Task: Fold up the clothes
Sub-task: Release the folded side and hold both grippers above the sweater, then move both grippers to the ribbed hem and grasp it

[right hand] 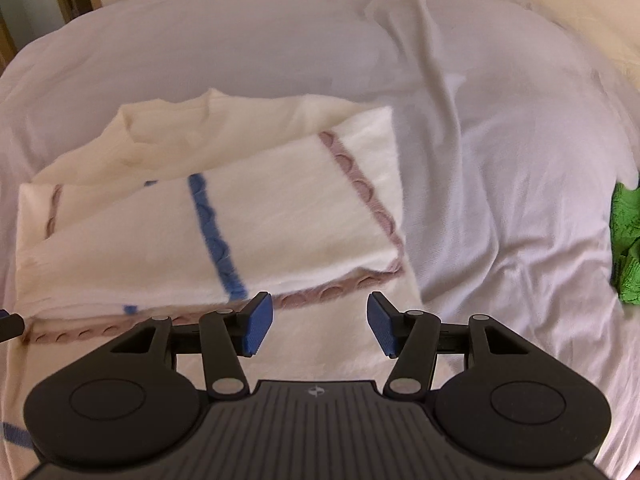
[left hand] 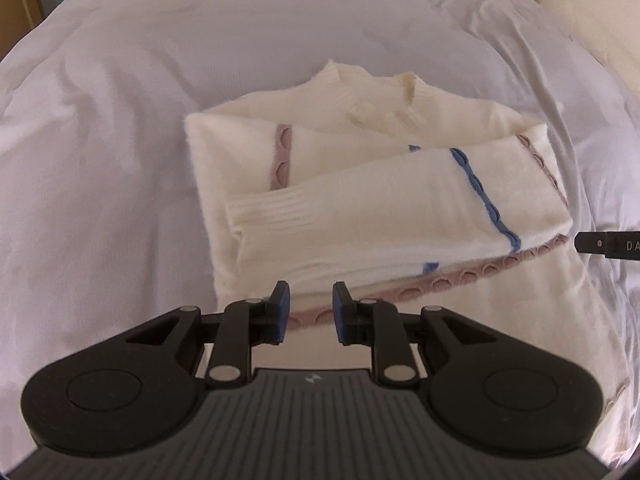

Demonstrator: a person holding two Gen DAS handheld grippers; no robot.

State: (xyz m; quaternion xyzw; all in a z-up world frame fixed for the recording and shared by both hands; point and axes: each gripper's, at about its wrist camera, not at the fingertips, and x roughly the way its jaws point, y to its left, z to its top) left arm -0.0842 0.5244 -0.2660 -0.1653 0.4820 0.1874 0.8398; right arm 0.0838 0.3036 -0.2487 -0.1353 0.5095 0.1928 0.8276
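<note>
A fuzzy cream knitted sweater with ribbed cuffs and mauve and blue cable stripes [left hand: 372,200] lies partly folded, sleeves crossed over its body, on a wrinkled white bedsheet [left hand: 120,140]. The left gripper [left hand: 311,307] hovers slightly parted and empty; the right gripper [right hand: 320,326] gapes wider, holding nothing. A crumpled green cloth [right hand: 626,248] lies well apart.

Soft dim daylight, slight motion blur, fisheye-curved edges.
</note>
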